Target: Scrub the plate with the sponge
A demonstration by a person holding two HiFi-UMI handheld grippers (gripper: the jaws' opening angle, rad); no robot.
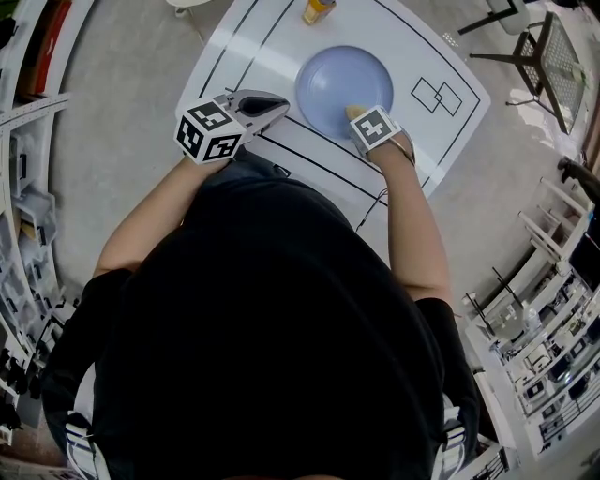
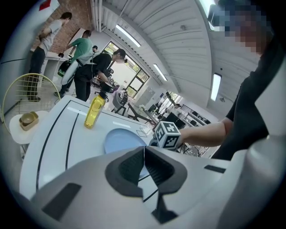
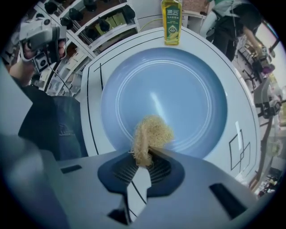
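The head view looks steeply down from overhead, with the white, black-lined worktop (image 1: 253, 56) at the frame's top and the round pale blue plate (image 1: 337, 80) upper centre. The left gripper view looks low and nearly level across the worktop, the plate mid-frame and farther off. The right gripper view sits close above the plate, which fills its centre. All three share the plate and the yellow plastic bottle (image 1: 317, 9).

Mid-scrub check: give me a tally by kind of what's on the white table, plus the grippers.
plate: 1
sponge: 1, clamped in the right gripper
yellow bottle: 1
grippers: 2, the right gripper and the left gripper, whose jaws are together on nothing
Total: 5
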